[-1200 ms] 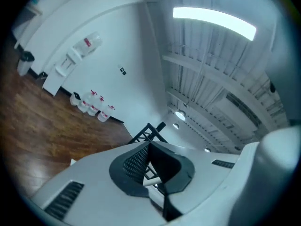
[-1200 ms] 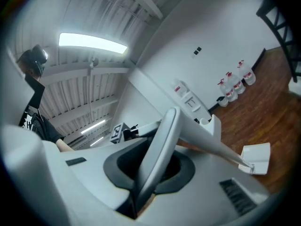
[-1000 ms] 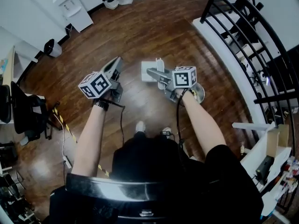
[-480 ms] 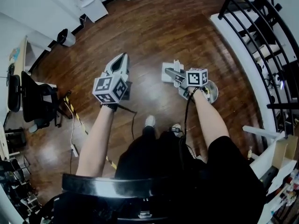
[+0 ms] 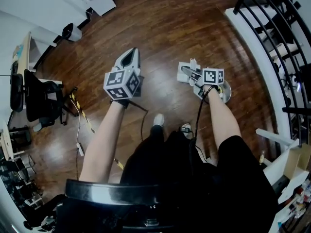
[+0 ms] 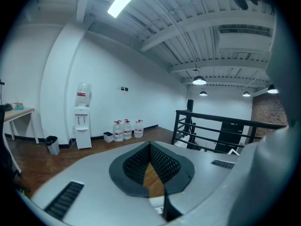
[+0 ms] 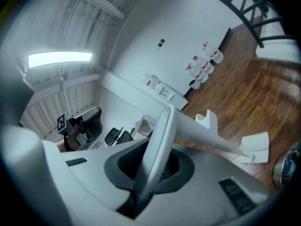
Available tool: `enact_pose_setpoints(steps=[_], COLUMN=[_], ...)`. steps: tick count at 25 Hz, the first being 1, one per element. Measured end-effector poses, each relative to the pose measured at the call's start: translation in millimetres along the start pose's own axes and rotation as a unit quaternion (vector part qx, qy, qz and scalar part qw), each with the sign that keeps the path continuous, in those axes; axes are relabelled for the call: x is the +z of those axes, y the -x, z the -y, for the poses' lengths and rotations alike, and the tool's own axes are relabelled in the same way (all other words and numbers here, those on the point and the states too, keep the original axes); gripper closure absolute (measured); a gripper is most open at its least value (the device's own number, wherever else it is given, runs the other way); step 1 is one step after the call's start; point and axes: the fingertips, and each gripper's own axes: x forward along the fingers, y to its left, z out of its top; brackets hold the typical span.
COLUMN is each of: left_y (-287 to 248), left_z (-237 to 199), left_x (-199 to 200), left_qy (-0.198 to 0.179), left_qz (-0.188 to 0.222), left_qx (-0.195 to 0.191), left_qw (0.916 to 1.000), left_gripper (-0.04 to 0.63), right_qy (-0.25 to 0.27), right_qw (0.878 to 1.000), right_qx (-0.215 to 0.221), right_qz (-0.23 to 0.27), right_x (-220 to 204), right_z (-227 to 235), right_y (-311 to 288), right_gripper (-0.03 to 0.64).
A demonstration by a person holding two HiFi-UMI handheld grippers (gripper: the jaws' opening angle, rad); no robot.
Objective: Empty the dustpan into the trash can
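Note:
A white long-handled dustpan (image 5: 185,73) rests low by the wooden floor in the head view; in the right gripper view its pan (image 7: 256,147) lies ahead and its handle (image 7: 157,147) runs between the jaws. My right gripper (image 5: 193,74) is shut on that handle, and its jaws have just been closing tighter on it. A round metal trash can (image 5: 225,92) stands just right of that hand, showing at the edge (image 7: 288,167) of the right gripper view. My left gripper (image 5: 129,61) hovers to the left, shut and empty (image 6: 151,149).
A black stair railing (image 5: 277,28) and white ledge border the right. An office chair (image 5: 41,101) and a striped floor cable (image 5: 80,113) lie left. A water dispenser (image 6: 82,121) and bottles (image 6: 127,128) stand by the far wall.
My right gripper has sunk toward the floor with the dustpan. My left gripper has rolled, turning its marker cube, but stayed about where it was.

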Motion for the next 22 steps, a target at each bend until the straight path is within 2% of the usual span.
enact_pose_setpoints(steps=[5,9,11,14,16,20,22], left_y=[-8,-9,-8,-9,-10,-9,-8], left_z=[4,11,15,17,19,24,26], left_x=[-1,8,13,16,16,14,14], left_qy=[0.007,0.02,0.016,0.014,0.015,0.022,0.024], left_qz=[0.008,0.032,0.041,0.048,0.05,0.052,0.055], left_qx=[0.009,0.001,-0.004,-0.009,-0.012,-0.016,-0.019], left_qw=[0.9999,0.9993,0.999,0.9987,0.9986,0.9983,0.998], left_gripper=[0.594,0.594,0.594,0.594,0.594,0.594,0.594], right_qy=[-0.03,-0.024,-0.035,-0.054,-0.066,-0.071,-0.07], right_qw=[0.999,0.999,0.999,0.997,0.995,0.994,0.993], right_qx=[0.015,0.014,0.023,0.029,0.034,0.032,0.026], right_qz=[0.015,-0.016,-0.034,-0.053,-0.068,-0.079,-0.09], right_x=[-4,-15,-24,-38,-49,-61,-63], right_z=[8,3,0,-2,-3,-4,-6], right_y=[1,2,2,0,0,6,9], right_gripper=[0.577,0.567,0.514,0.487,0.433,0.424,0.361])
